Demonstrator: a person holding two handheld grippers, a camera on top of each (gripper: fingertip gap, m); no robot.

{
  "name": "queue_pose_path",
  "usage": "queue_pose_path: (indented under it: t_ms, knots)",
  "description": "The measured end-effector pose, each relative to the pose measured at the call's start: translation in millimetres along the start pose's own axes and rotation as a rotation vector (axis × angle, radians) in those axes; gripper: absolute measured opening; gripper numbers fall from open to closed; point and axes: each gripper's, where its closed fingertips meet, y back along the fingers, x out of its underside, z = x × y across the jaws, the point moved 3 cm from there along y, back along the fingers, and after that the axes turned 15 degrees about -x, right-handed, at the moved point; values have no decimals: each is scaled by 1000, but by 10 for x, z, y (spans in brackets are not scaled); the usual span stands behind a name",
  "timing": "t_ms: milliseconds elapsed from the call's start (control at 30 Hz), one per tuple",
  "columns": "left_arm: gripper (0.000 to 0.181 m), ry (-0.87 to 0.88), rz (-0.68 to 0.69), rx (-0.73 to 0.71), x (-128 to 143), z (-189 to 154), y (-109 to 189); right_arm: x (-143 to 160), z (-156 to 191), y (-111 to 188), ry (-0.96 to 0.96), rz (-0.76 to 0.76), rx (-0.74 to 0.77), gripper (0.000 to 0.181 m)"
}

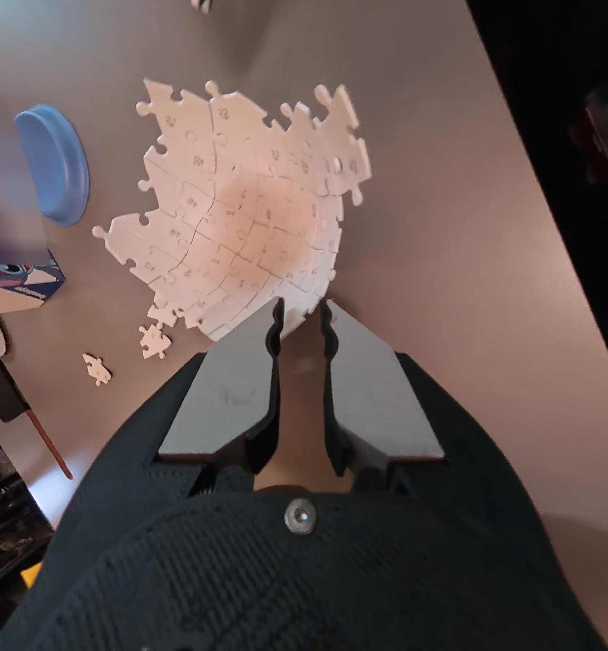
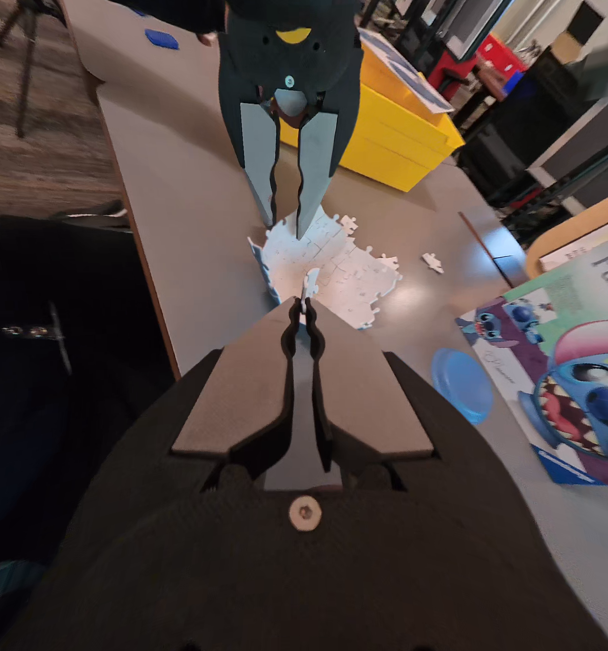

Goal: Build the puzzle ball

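Starting on the left, the left gripper (image 1: pixel 300 303) reaches in over the near rim of the half-built puzzle ball (image 1: pixel 239 225), a white bowl of joined pieces lying open side up on the table (image 1: pixel 436 281). Its jaws stand a little apart with the rim in the gap; one finger looks to be inside the bowl and the other outside, but I can't tell whether the pads actually bear on the shell. In the right wrist view the same left gripper (image 2: pixel 284 225) comes down from the far side, so the two tools face each other across the bowl. The right gripper (image 2: pixel 302 305) is nearly closed, pinching a single white piece (image 2: pixel 311 281) by its lower end. That piece stands roughly upright, its long axis running away from the fingertips toward the middle of the bowl. To my eye this is what matters next: the piece hangs just above the near rim, straight ahead of the right tool, which is the nearer one to that edge. Further right, two loose pieces (image 2: pixel 432 262) lie on the table, then the blue stand (image 2: pixel 462 384) and the puzzle box (image 2: pixel 559 359).
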Motion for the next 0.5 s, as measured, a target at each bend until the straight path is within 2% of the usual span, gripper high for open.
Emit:
queue_pose_path:
  t_ms: [267,500]
  knots:
    - [15,-82,30,-20,-130,-64,39,10,-269,-127,-184,-52,-208,0]
    - [16,-66,33,18,-157,-139,43,103,-343,-478,-221,100,-379,0]
